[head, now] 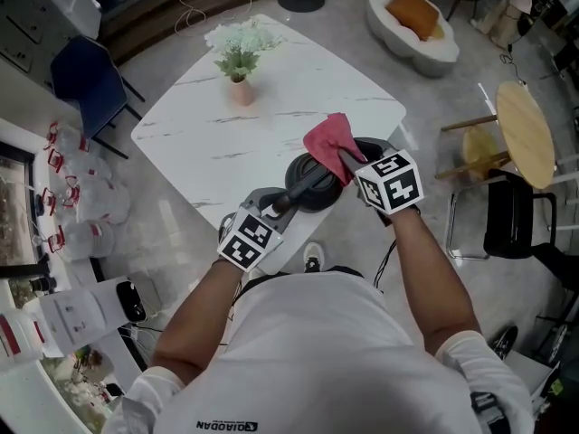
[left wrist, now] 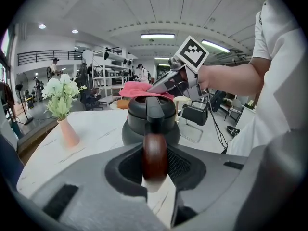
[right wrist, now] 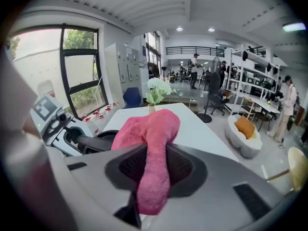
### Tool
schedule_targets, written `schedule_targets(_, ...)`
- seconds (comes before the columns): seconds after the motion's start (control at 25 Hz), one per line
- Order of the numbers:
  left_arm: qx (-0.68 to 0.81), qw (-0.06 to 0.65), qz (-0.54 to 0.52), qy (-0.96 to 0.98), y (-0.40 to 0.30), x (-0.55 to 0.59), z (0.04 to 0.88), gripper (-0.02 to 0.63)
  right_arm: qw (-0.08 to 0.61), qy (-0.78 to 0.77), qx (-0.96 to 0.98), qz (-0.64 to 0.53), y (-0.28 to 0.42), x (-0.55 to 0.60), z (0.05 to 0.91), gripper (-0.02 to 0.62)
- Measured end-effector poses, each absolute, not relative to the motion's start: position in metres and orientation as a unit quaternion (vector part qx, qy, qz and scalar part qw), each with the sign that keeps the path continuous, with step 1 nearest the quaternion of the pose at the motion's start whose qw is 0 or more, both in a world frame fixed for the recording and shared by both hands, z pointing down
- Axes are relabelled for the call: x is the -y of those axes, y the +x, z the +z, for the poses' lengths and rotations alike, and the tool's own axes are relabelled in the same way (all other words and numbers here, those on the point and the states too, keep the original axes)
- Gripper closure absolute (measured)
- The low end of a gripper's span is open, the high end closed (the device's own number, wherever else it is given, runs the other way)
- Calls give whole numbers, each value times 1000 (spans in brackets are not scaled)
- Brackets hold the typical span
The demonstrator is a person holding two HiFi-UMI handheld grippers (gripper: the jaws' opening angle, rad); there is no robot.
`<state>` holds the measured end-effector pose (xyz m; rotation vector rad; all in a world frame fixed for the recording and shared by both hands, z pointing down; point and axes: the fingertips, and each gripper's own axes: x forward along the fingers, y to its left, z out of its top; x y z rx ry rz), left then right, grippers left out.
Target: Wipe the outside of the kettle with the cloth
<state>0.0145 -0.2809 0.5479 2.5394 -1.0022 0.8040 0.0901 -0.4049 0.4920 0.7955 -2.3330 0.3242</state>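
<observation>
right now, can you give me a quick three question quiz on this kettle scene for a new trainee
1. True or false: the right tool is shut on the pink cloth.
2. What is clamped between the jaws of the left tool? A a cup. B the brown handle of the kettle. C the cloth.
3. Name the one other thing standing on the white table beyond the kettle.

Key: 1 true. 2 B. 3 a vase of white flowers.
</observation>
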Motion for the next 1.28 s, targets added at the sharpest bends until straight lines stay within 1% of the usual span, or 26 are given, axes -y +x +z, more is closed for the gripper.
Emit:
schedule_targets(0.16,342,144,280,886,13,280,546,512,352,340,865,109,111,415,505,489)
schedule_targets(0.28,337,142,270,891,14,281,548,512,365,365,848,120,131,418,516,489)
schedule_targets(0.48,330,143,264,895,13,281,543,512,345,400,836,149,153,408,511,489)
schedule_targets(0.64,332,142,255,897,10,286,540,512,300,409,843,179,158,387,493,488)
schedule_targets(0.8,340,170,223,898,5,297,535,509,251,395,859,205,149,357,472,488)
schedule_targets(1.0,360,229,163,890,-15,308,515,506,231,349,889,187,118,317,450,486)
schedule_targets(1.16,382,263,145,874,-44,299,511,506,236,297,914,145,72,296,442,486)
schedule_targets(1.28,400,293,133,858,-72,291,511,506,272,281,917,77,38,296,442,486)
